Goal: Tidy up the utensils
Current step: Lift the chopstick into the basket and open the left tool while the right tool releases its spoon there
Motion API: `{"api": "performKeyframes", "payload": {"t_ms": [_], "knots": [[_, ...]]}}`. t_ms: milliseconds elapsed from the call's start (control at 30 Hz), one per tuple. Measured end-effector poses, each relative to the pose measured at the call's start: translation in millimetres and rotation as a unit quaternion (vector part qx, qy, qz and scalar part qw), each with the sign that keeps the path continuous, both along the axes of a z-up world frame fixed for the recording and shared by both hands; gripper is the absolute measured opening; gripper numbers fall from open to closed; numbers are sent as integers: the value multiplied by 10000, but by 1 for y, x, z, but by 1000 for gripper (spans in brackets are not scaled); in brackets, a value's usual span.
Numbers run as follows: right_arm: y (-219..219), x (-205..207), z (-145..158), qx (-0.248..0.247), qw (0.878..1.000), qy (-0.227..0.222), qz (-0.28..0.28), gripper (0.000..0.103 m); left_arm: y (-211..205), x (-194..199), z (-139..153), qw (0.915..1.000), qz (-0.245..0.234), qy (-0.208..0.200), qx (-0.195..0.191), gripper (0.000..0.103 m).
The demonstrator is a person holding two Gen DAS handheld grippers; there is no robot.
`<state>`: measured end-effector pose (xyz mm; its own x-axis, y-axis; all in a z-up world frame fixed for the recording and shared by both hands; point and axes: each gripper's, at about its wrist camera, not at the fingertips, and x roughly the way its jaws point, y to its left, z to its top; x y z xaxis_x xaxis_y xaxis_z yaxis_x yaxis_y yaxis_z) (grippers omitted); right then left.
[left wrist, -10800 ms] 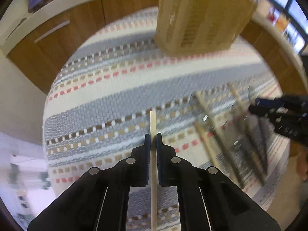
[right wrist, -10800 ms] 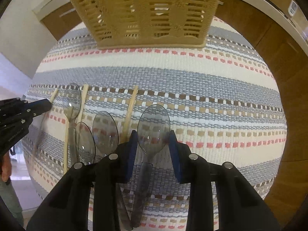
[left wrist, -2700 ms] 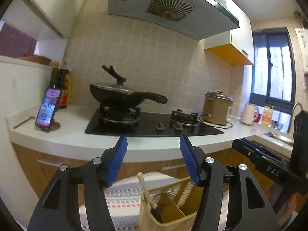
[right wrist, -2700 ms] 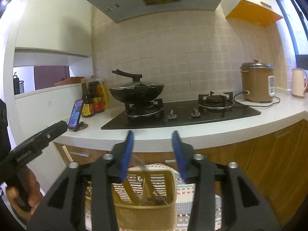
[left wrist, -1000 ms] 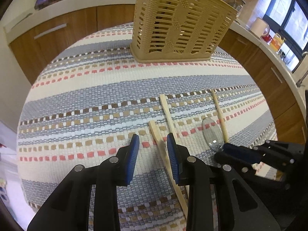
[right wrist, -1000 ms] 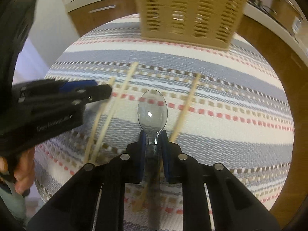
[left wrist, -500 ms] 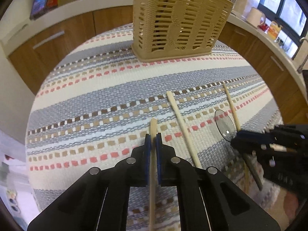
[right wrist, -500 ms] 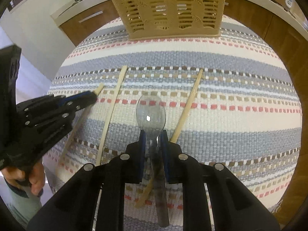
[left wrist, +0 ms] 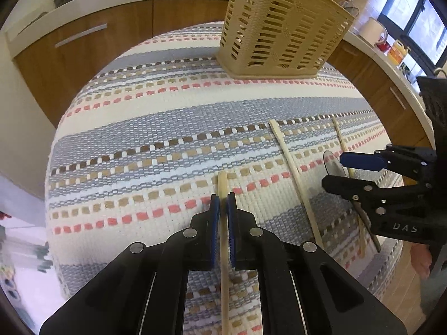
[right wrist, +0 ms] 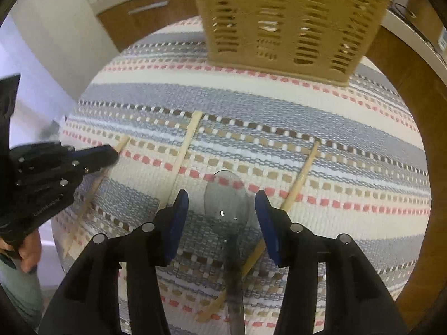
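Observation:
My left gripper (left wrist: 222, 199) is shut on a wooden chopstick (left wrist: 223, 184) that lies on the striped mat (left wrist: 167, 128). My right gripper (right wrist: 220, 209) is open, its jaws on either side of a clear plastic spoon (right wrist: 226, 199) that lies on the mat between them. Two more wooden chopsticks (right wrist: 184, 145) (right wrist: 299, 181) lie left and right of the spoon. The beige slotted utensil basket (left wrist: 279, 28) stands at the far edge of the mat. In the left wrist view the right gripper (left wrist: 363, 164) shows at the right; in the right wrist view the left gripper (right wrist: 103, 153) shows at the left.
The round table under the mat drops off on all sides. Wooden kitchen cabinets (left wrist: 97, 36) with a white countertop run behind the basket. A mug and bottles (left wrist: 374, 30) stand on the counter at the far right.
My right gripper has opened and let go of the clear spoon, which now lies on the mat. My left gripper stays shut on the chopstick.

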<state>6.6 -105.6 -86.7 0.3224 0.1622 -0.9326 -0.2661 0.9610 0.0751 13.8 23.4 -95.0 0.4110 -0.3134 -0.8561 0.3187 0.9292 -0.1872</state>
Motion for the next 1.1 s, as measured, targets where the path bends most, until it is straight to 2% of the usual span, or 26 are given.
{"api": "performKeyframes", "payload": {"t_ms": [67,200,300,400,467,500,533,567,667,833,933,1033,1100], "knots": [[5,0,-2,-186,9998,-7,61,44,-1,0,1,9999,-71,32,82,6],[12,-1,-3,-415,9990,-33,168,31,-4,2,2,9994,-135,148,279,7],[11,2,-3,-345,9992,30,188,30,-15,10,3,9976,-275,284,561,7],[8,3,0,-280,9993,83,228,30,-24,18,5,9939,-516,561,800,14],[4,5,0,-251,9993,103,250,30,-30,24,6,9902,-681,747,965,14],[3,5,0,-236,9993,105,260,30,-31,26,6,9886,-736,809,1032,13],[2,5,1,-218,9993,103,271,30,-33,28,6,9871,-773,845,1121,5],[5,6,0,-195,9994,100,277,30,-34,30,6,9854,-793,836,1256,5],[-1,5,6,-79,9997,31,250,30,-34,30,8,9856,-792,801,1264,4],[-20,-2,32,316,9988,-357,127,30,-24,21,32,9964,-485,98,692,4],[-35,-10,57,597,9951,-785,56,30,-20,13,57,9980,-346,-388,364,4],[-49,-18,87,896,9870,-1334,-36,30,-15,4,95,9936,-87,-1122,-13,4],[-56,-21,106,1030,9804,-1678,-111,30,-10,0,121,9865,90,-1597,-339,4]]}}
